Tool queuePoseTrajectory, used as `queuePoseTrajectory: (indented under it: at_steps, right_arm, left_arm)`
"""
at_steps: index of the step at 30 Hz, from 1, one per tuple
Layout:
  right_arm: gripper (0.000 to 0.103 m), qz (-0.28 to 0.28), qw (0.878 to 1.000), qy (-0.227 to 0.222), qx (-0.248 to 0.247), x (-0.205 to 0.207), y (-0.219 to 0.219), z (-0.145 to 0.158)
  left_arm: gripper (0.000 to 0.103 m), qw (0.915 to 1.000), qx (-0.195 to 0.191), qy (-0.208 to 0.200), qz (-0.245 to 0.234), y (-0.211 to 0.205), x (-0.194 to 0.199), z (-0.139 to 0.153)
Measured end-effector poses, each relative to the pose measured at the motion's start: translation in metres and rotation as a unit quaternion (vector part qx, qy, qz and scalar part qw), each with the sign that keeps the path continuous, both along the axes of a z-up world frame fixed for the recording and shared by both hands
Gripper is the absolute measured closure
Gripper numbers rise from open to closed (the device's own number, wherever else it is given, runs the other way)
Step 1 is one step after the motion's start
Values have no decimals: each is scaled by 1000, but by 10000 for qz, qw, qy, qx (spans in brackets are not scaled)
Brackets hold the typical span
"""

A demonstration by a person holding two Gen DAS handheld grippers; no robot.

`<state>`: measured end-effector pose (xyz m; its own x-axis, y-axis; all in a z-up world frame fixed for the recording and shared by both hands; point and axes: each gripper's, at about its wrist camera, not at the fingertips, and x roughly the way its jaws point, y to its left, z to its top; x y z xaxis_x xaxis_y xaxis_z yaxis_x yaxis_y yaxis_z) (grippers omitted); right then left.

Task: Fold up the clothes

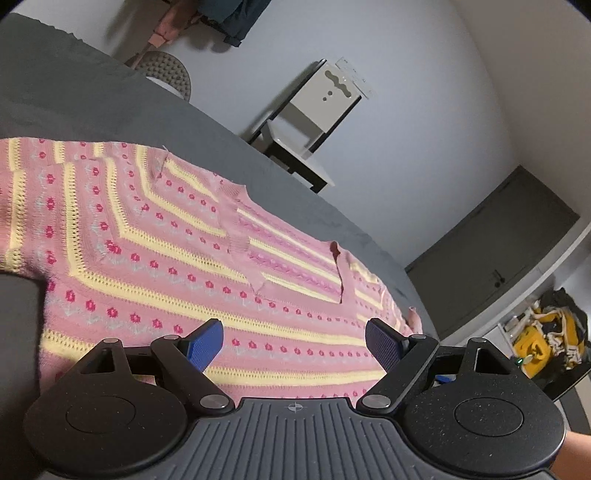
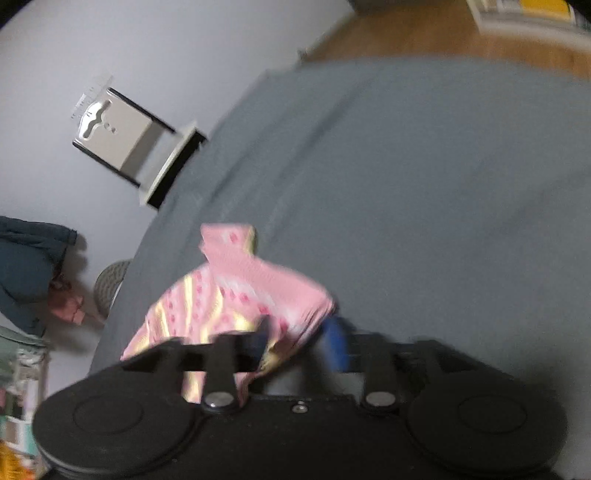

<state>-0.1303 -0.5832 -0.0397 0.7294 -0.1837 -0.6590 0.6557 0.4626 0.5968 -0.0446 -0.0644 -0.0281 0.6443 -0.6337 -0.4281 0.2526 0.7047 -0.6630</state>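
While a grey bed cover [image 1: 92, 99] fills much of both wrist views, a pink knitted sweater [image 1: 155, 236] with yellow stripes and red dots lies spread flat across it in the left view, collar and neck slit turned toward the bed's far edge. The left gripper [image 1: 294, 343] hovers just over the sweater's lower part with its jaws wide apart, the blue pads [image 1: 207, 345] clear of the knit and holding nothing. In the blurred right view the right gripper [image 2: 301, 343] is clamped on a bunched fold of the same sweater [image 2: 236, 291], which rises in a crumpled peak off the grey cover [image 2: 424, 192]; one blue pad [image 2: 338, 345] shows beside the cloth, the other is hidden behind it. Both views catch a white and black chair [image 1: 314, 122] against the pale wall. Only the left view shows a dark cabinet door [image 1: 495, 251] and a yellow and black bag [image 1: 546, 336] low at the right; only the right view shows wooden flooring [image 2: 424, 33] beyond the bed and dark blue clothing [image 2: 26, 266] hanging at the left edge. No brand, label or legible writing can be made out in either view.
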Motion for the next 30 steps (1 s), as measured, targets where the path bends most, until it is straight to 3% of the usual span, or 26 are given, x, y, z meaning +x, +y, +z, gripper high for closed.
queuePoseTrajectory:
  at_steps: [1, 3, 6, 8, 12, 14, 16, 17, 20, 23, 28, 30]
  right_arm:
    - [35, 26, 9997, -33, -256, 4, 0, 9]
    - [35, 77, 9970, -100, -766, 11, -1, 26]
    - [35, 881, 9908, 168, -1013, 47, -6, 38]
    - [36, 1531, 9747, 612, -1506, 80, 2, 42]
    - [41, 2357, 9306, 1445, -2397, 127, 22, 40]
    - [55, 2509, 9210, 1567, -2534, 136, 26, 38]
    - [96, 2572, 9191, 1705, -2450, 141, 25, 34]
    - [97, 2577, 9189, 1768, -2409, 143, 23, 32]
    - [97, 2670, 9164, 1701, -2450, 137, 26, 39]
    - [97, 2924, 9060, 1425, -2708, 134, 44, 61]
    - [97, 3996, 8551, 851, -3193, 121, 111, 104]
    - [97, 4380, 8361, 650, -3237, 118, 144, 106]
  left_arm:
    - [19, 10000, -1, 6, 2, 0, 0, 0]
    - [19, 10000, 8, 12, 1, 1, 0, 1]
    - [19, 10000, 74, -6, -36, -2, 1, 2]
    - [19, 9999, 93, 12, -83, -4, 3, 1]
    - [19, 9997, 162, 55, -185, -10, 5, -2]
    - [19, 9996, 147, 103, -221, -11, 5, -4]
    - [19, 9995, 134, 139, -248, -12, 6, -5]
    - [19, 9995, 142, 144, -255, -12, 6, -6]
    - [19, 9994, 135, 141, -270, -12, 6, -6]
    - [19, 9995, 122, 129, -260, -11, 5, -4]
    - [19, 9996, 44, 105, -273, -11, 2, 0]
    - [19, 9994, 35, 63, -325, -14, 1, 2]
